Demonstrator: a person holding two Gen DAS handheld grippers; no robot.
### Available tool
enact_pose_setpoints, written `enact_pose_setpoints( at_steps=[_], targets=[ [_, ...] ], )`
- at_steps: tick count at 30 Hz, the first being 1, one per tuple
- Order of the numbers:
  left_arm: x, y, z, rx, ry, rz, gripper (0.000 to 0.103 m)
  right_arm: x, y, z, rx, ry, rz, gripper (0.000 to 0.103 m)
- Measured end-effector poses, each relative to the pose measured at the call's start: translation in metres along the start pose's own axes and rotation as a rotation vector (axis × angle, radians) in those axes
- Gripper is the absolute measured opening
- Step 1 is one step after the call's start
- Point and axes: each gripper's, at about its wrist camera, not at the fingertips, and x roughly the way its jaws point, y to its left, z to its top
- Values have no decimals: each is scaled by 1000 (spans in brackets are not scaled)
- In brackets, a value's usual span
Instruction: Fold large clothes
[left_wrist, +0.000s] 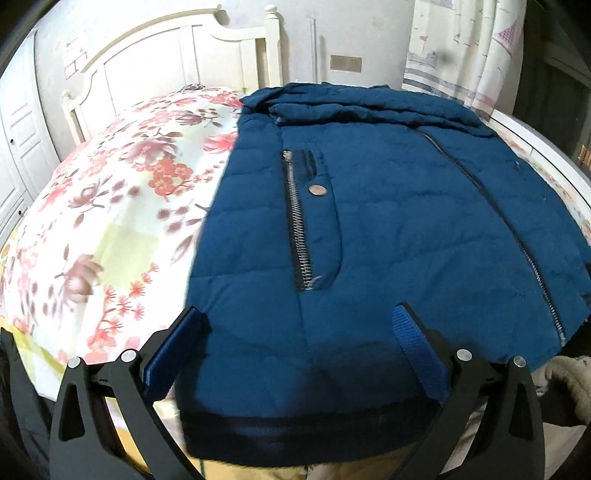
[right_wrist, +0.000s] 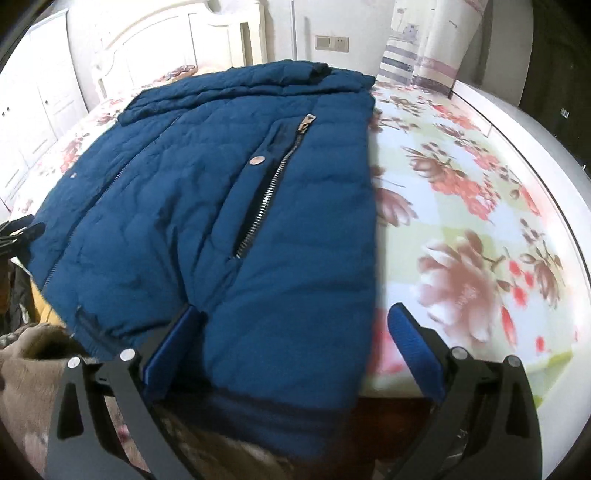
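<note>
The blue padded jacket (left_wrist: 388, 221) lies flat on the floral bed (left_wrist: 110, 206), its long axis running straight away from me, hem nearest and hanging over the edge. My left gripper (left_wrist: 301, 343) spreads wide over the hem's left part; my right gripper (right_wrist: 295, 343) gapes equally wide straddling its right corner. Both sit equally near, gripping nothing yet.

You had a dark blue quilted jacket (left_wrist: 388, 229) lying flat and front-up, its hem toward you and hanging over the near edge. It had a darker band along the hem. A metal-toothed pocket zipper (left_wrist: 297, 221) lay open beside a round snap (left_wrist: 317, 190), and the front zipper (left_wrist: 509, 229) ran lengthwise. The sleeves looked folded in, the collar end bunched at the far side.
</note>
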Motion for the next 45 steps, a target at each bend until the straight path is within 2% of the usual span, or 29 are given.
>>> enact_pose_setpoints(
  at_steps=[3, 6, 7, 9, 10, 11, 12, 14, 18, 20, 22, 24, 28, 30, 33, 34, 35, 36, 37, 39, 41, 43, 45],
  targets=[
    [-8, 23, -1, -86, -13, -9, 99, -14, -21, -12, 75, -17, 32, 100],
    [-2, 49, -10, -181, 30, -92, 98, -20, -29, -27, 107, -23, 102, 94],
    [-6, 49, -14, -174, 11, -99, 98, -22, -27, -31, 105, -35, 106, 93],
    [-9, 42, -18, -136, 10, -127, 98, -24, -21, -33, 91, -50, 137, 81],
    [-11, 37, -19, -125, 7, -163, 97, -24, -19, -32, 93, -53, 164, 64],
    [-12, 34, -20, -118, 8, -198, 97, -22, -17, -30, 102, -51, 168, 62],
    [-12, 29, -20, -105, 14, -225, 97, -20, -15, -27, 112, -50, 163, 62],
    [-10, 23, -19, -84, 23, -203, 97, -17, -16, -21, 140, -51, 175, 63],
    [5, 28, -2, -130, 15, -245, 97, -8, -15, -9, 160, -63, 185, 65],
    [11, 27, 5, -121, 29, -221, 97, -7, -12, -6, 143, -49, 166, 66],
    [12, 21, 7, -86, 75, -203, 97, -12, -11, -9, 122, -15, 162, 66],
    [4, 25, -1, -81, 87, -250, 97, -16, -18, -14, 138, -3, 209, 66],
    [-8, 41, -12, -139, 89, -344, 97, -18, -33, -20, 224, -28, 326, 66],
    [-2, 40, -4, -154, 92, -351, 97, -8, -29, -9, 217, -29, 352, 66],
    [15, 26, 16, -123, 102, -352, 94, 9, -16, 13, 187, -28, 373, 65],
    [20, 23, 23, -119, 118, -385, 93, 15, -14, 19, 191, -23, 362, 43],
    [21, 21, 26, -118, 132, -425, 74, 18, -15, 20, 206, -16, 377, 31],
    [21, 22, 28, -123, 136, -428, 59, 18, -16, 19, 219, -30, 400, 26],
    [21, 28, 27, -155, 151, -432, 27, 16, -16, 18, 216, -43, 399, 21],
    [19, 49, 16, -261, 131, -539, 22, 5, -20, 8, 250, -84, 408, 17],
    [6, 60, 1, -330, 90, -610, 17, -8, -27, -2, 286, -106, 442, 14],
    [-17, 60, -12, -356, 36, -671, 14, -29, -28, -12, 277, -125, 468, 13],
    [-59, 62, -28, -383, -46, -781, 13, -65, -26, -25, 242, -156, 514, 13]
  ],
)
